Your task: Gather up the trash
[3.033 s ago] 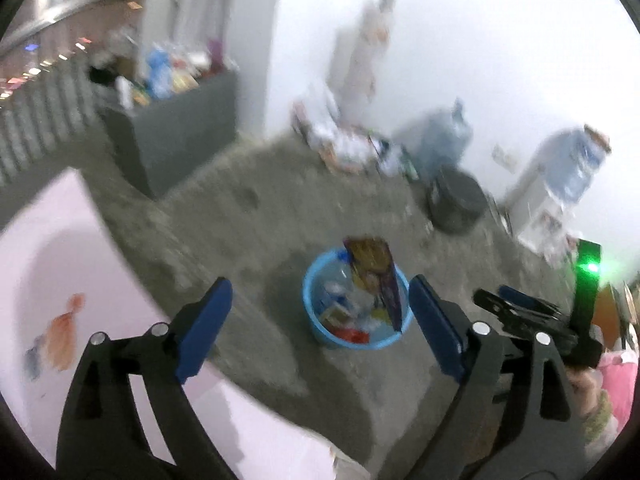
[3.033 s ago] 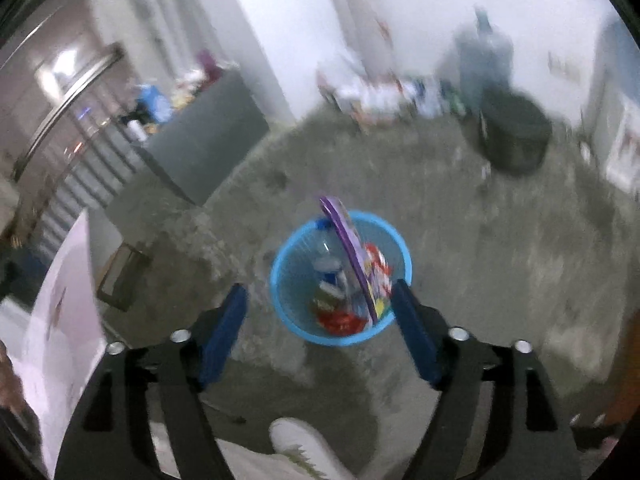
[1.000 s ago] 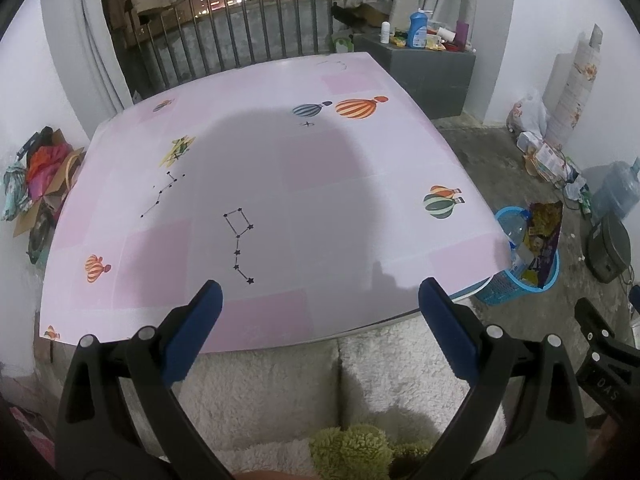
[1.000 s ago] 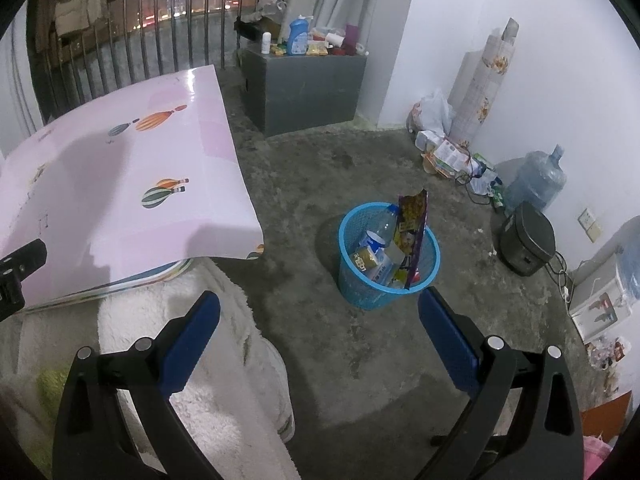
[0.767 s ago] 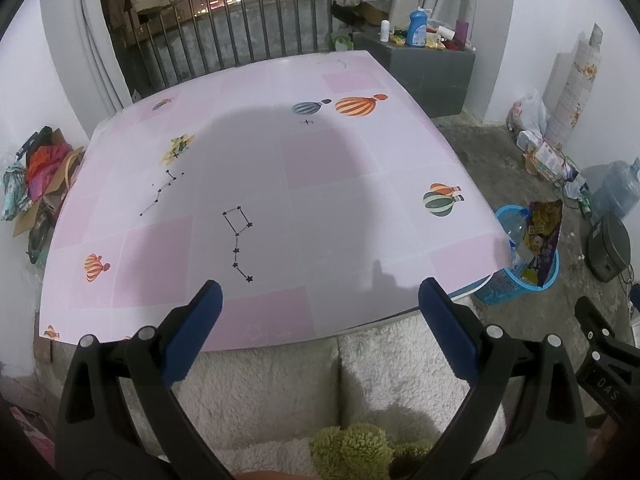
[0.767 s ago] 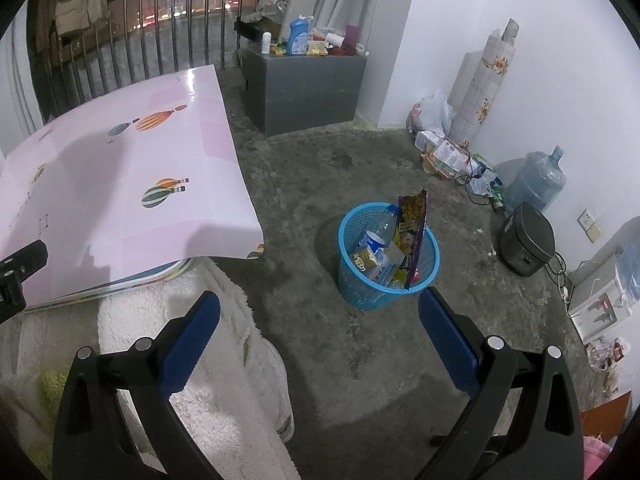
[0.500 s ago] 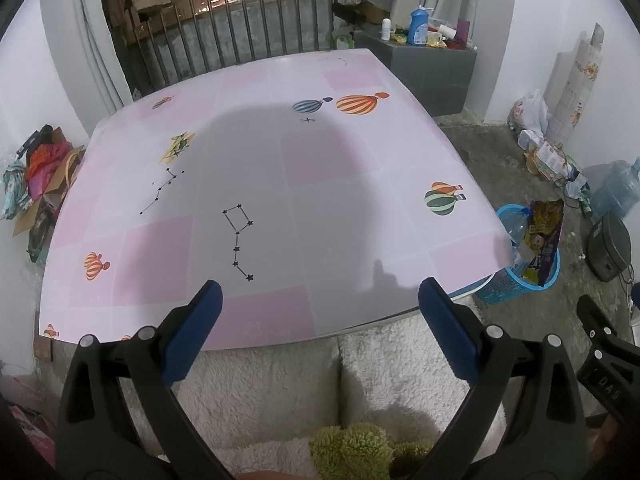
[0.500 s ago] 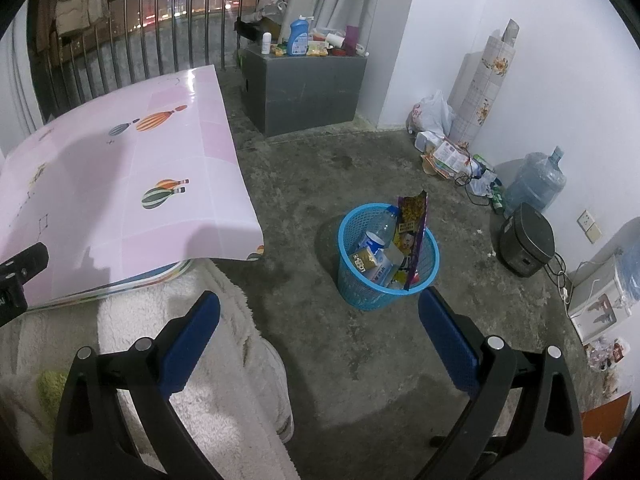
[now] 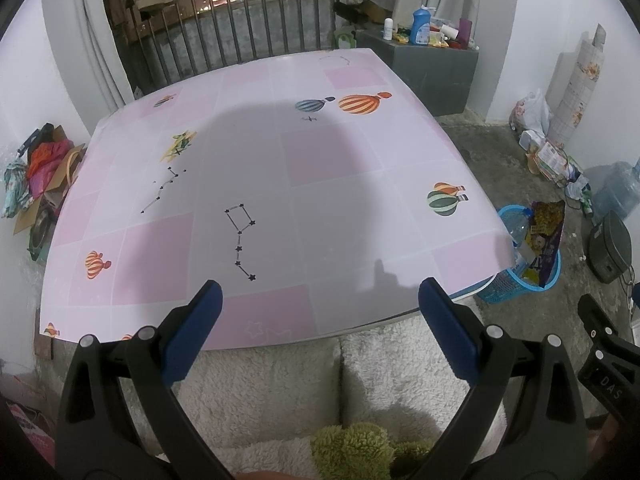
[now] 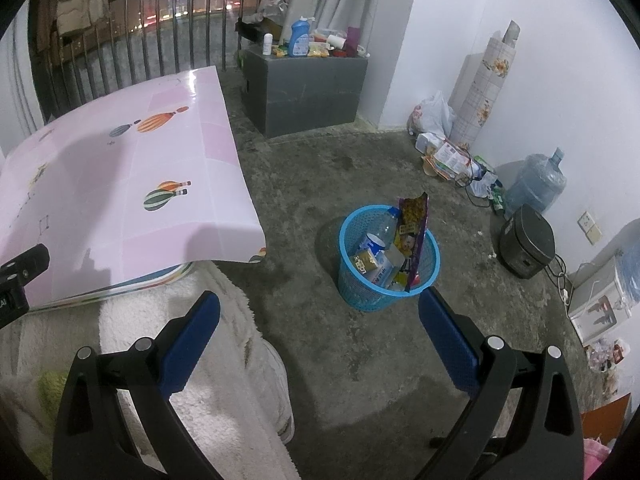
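Observation:
A blue plastic basket (image 10: 380, 300) stands on the concrete floor to the right of the table, holding a plastic bottle (image 10: 376, 236), a purple snack bag (image 10: 414, 236) and other wrappers. It also shows in the left wrist view (image 9: 516, 290) past the table's right corner. My left gripper (image 9: 320, 300) is open and empty above the near edge of the pink table (image 9: 260, 184). My right gripper (image 10: 320, 312) is open and empty above the floor, short of the basket. No loose trash shows on the table top.
A white fluffy cushion (image 9: 280, 376) lies below the table's near edge. A grey cabinet (image 10: 304, 88) with bottles stands at the back. A water jug (image 10: 536, 184), a black cooker (image 10: 526, 246) and bags line the right wall. Railing runs behind.
Three seconds ago both grippers hung over the basket; since then they have pulled back, and the left now faces the table. Over the last second nothing has visibly moved.

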A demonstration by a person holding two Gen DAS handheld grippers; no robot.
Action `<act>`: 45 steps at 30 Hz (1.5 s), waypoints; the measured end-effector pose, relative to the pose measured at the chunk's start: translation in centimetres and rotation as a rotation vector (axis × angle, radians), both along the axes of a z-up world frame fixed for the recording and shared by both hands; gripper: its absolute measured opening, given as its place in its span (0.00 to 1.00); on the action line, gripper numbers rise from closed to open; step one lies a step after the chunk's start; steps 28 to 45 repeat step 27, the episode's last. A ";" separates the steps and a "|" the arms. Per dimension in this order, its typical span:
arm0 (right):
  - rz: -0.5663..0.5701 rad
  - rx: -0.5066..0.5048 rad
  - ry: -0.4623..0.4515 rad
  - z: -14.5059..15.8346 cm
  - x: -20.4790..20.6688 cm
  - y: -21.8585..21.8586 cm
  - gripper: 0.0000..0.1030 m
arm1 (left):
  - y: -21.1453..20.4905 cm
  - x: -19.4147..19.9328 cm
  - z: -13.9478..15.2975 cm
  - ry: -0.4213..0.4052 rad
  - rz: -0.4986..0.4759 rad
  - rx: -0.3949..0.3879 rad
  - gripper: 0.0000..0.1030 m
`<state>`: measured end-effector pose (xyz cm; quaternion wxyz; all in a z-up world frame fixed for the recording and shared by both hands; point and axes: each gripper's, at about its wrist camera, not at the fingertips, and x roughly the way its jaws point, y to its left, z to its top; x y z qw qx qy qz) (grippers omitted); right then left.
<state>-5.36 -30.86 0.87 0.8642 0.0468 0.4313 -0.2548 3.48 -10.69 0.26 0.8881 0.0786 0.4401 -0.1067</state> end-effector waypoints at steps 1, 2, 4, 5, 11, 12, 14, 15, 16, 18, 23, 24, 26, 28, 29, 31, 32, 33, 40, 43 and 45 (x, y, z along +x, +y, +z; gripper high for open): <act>0.001 -0.001 -0.001 0.0 0.1 0.0 0.94 | 0.0 -0.1 0.0 -0.001 0.001 0.000 0.91; 0.003 -0.002 -0.002 0.1 0.1 0.1 0.94 | 0.0 -0.1 -0.1 -0.002 0.002 -0.001 0.91; 0.005 -0.003 -0.004 0.3 0.2 0.1 0.94 | 0.1 -0.1 -0.1 -0.002 0.004 -0.002 0.91; 0.005 -0.003 -0.004 0.3 0.3 0.1 0.94 | 0.1 -0.2 -0.1 -0.002 0.004 -0.002 0.91; 0.006 -0.006 -0.008 0.6 0.3 0.3 0.94 | 0.3 -0.2 0.0 -0.004 0.005 -0.003 0.91; 0.007 -0.006 -0.007 0.5 0.3 0.3 0.94 | 0.3 -0.1 0.1 -0.004 0.005 -0.003 0.91; 0.006 -0.006 -0.007 0.5 0.3 0.2 0.94 | 0.3 -0.2 0.1 -0.003 0.005 -0.003 0.91; 0.007 -0.006 -0.007 0.5 0.3 0.3 0.94 | 0.3 -0.2 0.1 -0.002 0.005 -0.003 0.91; 0.007 -0.005 -0.008 0.5 0.3 0.3 0.94 | 0.3 -0.2 0.1 -0.002 0.005 -0.003 0.91; 0.007 -0.007 -0.006 0.5 0.3 0.3 0.94 | 0.3 -0.2 0.1 -0.001 0.006 -0.004 0.91; 0.007 -0.006 -0.007 0.6 0.3 0.4 0.94 | 0.3 -0.1 0.2 -0.001 0.010 -0.005 0.91; 0.006 -0.007 -0.007 0.5 0.3 0.4 0.94 | 0.3 -0.2 0.3 0.000 0.012 -0.006 0.91; 0.005 -0.006 -0.007 0.5 0.3 0.4 0.94 | 0.3 -0.2 0.3 0.001 0.015 -0.005 0.91; 0.005 -0.005 -0.006 0.5 0.3 0.4 0.94 | 0.3 -0.2 0.4 0.002 0.017 -0.005 0.91; 0.005 -0.005 -0.006 0.5 0.3 0.4 0.94 | 0.3 -0.2 0.4 0.002 0.017 -0.005 0.91; 0.005 -0.005 -0.006 0.5 0.3 0.4 0.94 | 0.3 -0.2 0.4 0.002 0.017 -0.005 0.91; 0.005 -0.005 -0.006 0.5 0.3 0.4 0.94 | 0.3 -0.2 0.4 0.002 0.017 -0.005 0.91; 0.005 -0.005 -0.006 0.5 0.3 0.4 0.94 | 0.3 -0.2 0.4 0.002 0.017 -0.005 0.91; 0.005 -0.005 -0.006 0.5 0.3 0.4 0.94 | 0.3 -0.2 0.4 0.002 0.017 -0.005 0.91; 0.005 -0.005 -0.006 0.5 0.3 0.4 0.94 | 0.3 -0.2 0.4 0.002 0.017 -0.005 0.91; 0.005 -0.005 -0.006 0.5 0.3 0.4 0.94 | 0.3 -0.2 0.4 0.002 0.017 -0.005 0.91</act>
